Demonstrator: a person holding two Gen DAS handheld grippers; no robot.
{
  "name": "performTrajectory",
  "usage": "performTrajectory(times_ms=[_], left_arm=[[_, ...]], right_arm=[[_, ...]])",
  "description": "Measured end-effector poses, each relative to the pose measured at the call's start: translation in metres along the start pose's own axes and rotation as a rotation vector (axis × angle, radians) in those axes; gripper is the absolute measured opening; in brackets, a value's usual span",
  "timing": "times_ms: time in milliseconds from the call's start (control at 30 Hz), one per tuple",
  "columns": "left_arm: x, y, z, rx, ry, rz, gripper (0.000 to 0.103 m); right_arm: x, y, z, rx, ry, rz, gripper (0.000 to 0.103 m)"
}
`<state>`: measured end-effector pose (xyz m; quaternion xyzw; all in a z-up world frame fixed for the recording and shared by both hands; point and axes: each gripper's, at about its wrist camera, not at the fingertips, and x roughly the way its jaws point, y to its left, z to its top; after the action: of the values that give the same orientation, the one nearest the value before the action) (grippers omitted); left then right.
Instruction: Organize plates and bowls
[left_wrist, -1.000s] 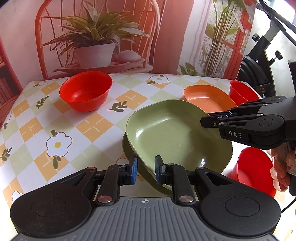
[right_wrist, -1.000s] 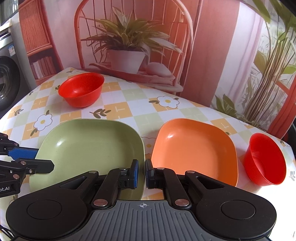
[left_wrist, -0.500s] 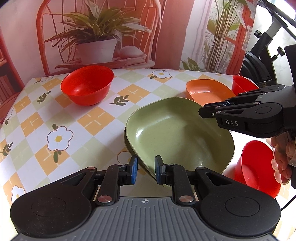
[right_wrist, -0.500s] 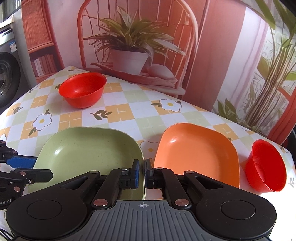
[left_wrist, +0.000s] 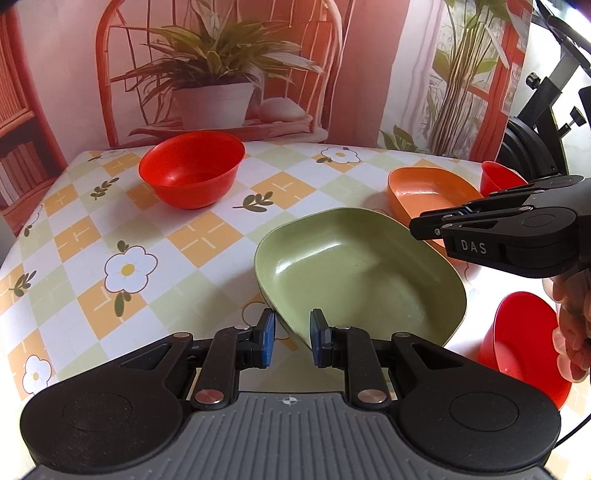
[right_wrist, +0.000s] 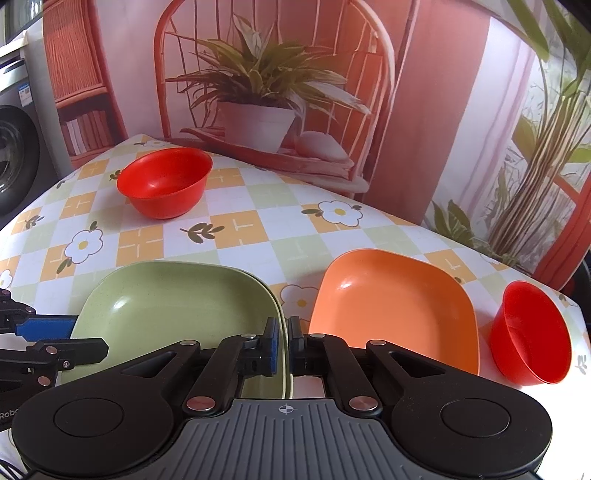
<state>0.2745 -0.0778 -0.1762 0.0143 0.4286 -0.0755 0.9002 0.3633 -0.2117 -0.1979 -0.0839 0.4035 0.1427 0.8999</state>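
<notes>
Your right gripper (right_wrist: 283, 343) is clamped on the rim of the green plate (right_wrist: 177, 299), its pads pressed against the plate's edge with only the thin rim between them. In the right wrist view a second green rim shows just under the first at the plate's right edge, so there seem to be two green plates nested; I cannot tell whether you hold one or both. The plate sits at about 9 o'clock from your right pads, over the checked tablecloth (right_wrist: 240, 229).

Your left gripper (left_wrist: 289, 338) is partly open, with a clear gap between the blue pads (left_wrist: 266, 332). The near corner of the green plate lies right at that gap, close to the right-hand pad, but the pads are not closed on it.

The orange plate (right_wrist: 391, 295) lies flat just beside the green one, at 1 o'clock from your right gripper. One red bowl (right_wrist: 164, 184) stands upright at 11 o'clock, well apart from the plates. Another red bowl (right_wrist: 530, 332) is at 3 o'clock, tilted towards the orange plate. In the left wrist view a third red bowl (left_wrist: 517, 343) sits at 3 o'clock, beside your hand (left_wrist: 570, 325).
</notes>
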Motion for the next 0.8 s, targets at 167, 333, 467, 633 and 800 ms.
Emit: performTrajectory(times_ms=[167,333,467,633,800], left_arm=[[-0.003,0.002,-0.003,-0.007,-0.013,0.015,0.022],[-0.010,0.003,-0.006,-0.024,-0.028,0.007,0.022],[-0.018,0.005,-0.012,-0.036,-0.046,-0.004,0.022],[-0.020,0.005,-0.019,-0.040,-0.048,-0.005,0.023],[-0.017,0.004,-0.019,-0.038,-0.048,-0.004,0.023]], right_arm=[[-0.011,-0.006,-0.006,0.002,0.000,-0.003,0.005],[-0.020,-0.007,-0.015,-0.007,0.010,0.003,0.005],[-0.024,-0.001,-0.021,-0.031,0.022,0.017,0.005],[-0.023,0.006,-0.023,-0.038,0.040,0.022,0.005],[-0.020,0.008,-0.025,-0.036,0.053,0.020,0.005]])
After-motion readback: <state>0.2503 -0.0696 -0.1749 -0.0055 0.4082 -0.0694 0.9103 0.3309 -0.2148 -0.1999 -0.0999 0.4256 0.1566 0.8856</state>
